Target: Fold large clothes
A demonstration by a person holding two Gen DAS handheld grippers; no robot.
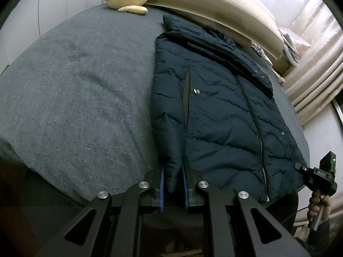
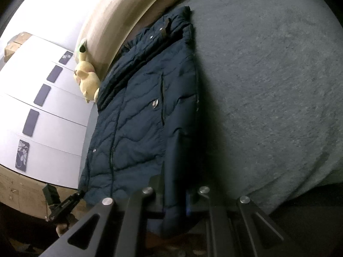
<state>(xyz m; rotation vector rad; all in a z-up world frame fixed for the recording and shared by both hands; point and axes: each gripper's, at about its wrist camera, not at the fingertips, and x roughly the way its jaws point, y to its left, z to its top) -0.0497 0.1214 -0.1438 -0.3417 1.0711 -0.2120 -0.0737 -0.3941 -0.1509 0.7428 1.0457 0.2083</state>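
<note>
Your left gripper point(image 1: 173, 171) and right gripper point(image 2: 174, 197) each pinch a hem corner of the navy jacket point(image 1: 214, 98), which lies on the bed point(image 1: 75, 85) ahead of the jaws; lift both corners evenly, carrying the hem toward the collar

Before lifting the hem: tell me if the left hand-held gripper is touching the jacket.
Touching. The left wrist view shows the left hand-held gripper pinching a fold of the jacket.

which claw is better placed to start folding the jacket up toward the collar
Neither alone, probably. The left claw is shut on one bottom corner of the navy jacket, the right claw on the other. Both grip the hem nearest the person on the grey bed, so lifting together suits best.
</note>
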